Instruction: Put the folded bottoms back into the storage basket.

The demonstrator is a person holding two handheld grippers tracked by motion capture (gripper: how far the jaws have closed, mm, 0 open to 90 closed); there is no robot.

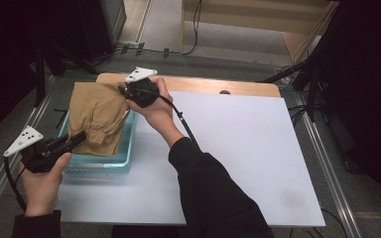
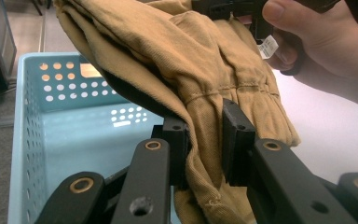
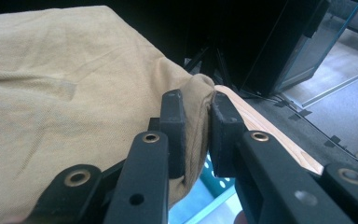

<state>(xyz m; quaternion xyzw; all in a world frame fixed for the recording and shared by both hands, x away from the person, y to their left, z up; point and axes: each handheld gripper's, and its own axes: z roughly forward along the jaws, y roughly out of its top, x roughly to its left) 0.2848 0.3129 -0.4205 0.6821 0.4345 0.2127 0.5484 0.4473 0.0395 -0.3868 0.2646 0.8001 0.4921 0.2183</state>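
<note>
Tan folded cotton garment suspended over light-blue perforated plastic basket at table's left edge. Left gripper pinching gathered cuff at near edge; right gripper pinching far corner fold. Wide clear room on white tabletop rightward; wooden board along far edge.

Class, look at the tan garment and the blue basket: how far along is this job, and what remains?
Done: both claws have gripped the tan garment, the left claw shut on a gathered cuff, the right claw on a folded edge. In hand: the garment hangs over the blue basket, bunched and draped across its rim. Left: whether it goes in or comes out, it must probably still be lowered or lifted clear.
</note>
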